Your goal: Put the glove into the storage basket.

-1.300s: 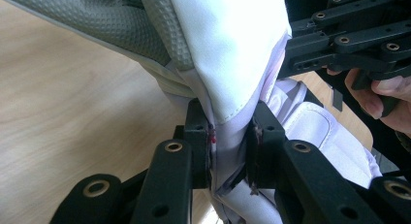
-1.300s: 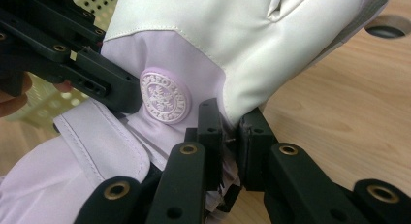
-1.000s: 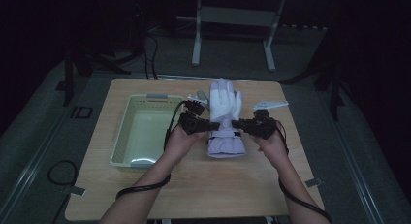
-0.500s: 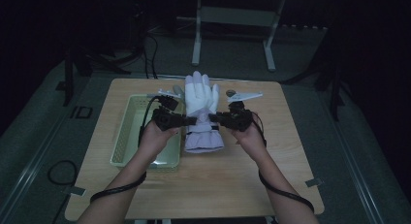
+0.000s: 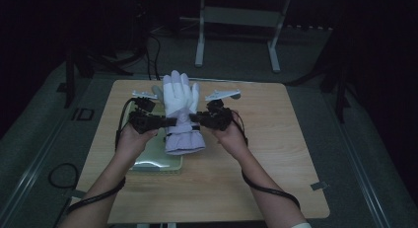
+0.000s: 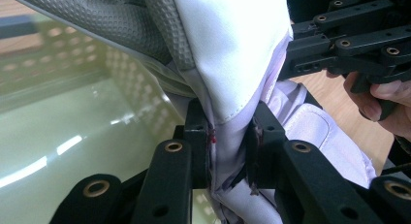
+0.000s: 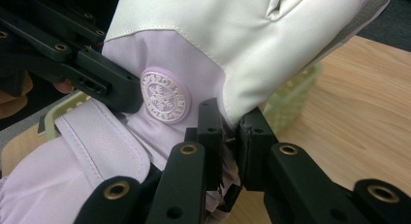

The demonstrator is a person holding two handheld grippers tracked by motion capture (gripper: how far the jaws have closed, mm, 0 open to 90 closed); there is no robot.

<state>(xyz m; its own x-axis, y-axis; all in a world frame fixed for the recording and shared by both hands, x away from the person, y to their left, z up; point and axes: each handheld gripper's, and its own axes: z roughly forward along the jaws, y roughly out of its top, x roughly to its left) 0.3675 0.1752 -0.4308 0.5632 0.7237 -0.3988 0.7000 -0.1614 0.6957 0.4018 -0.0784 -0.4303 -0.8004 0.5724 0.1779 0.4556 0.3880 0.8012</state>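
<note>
Both grippers, left and right, clamped on glove sides, holding it spread above tray near table's left edge.

The glove (white palm, lilac cuff) is held above the table, fingers pointing to the far side. The left gripper clamps its left edge; the right gripper clamps its right edge. The green basket lies beneath, at the near left.
</note>
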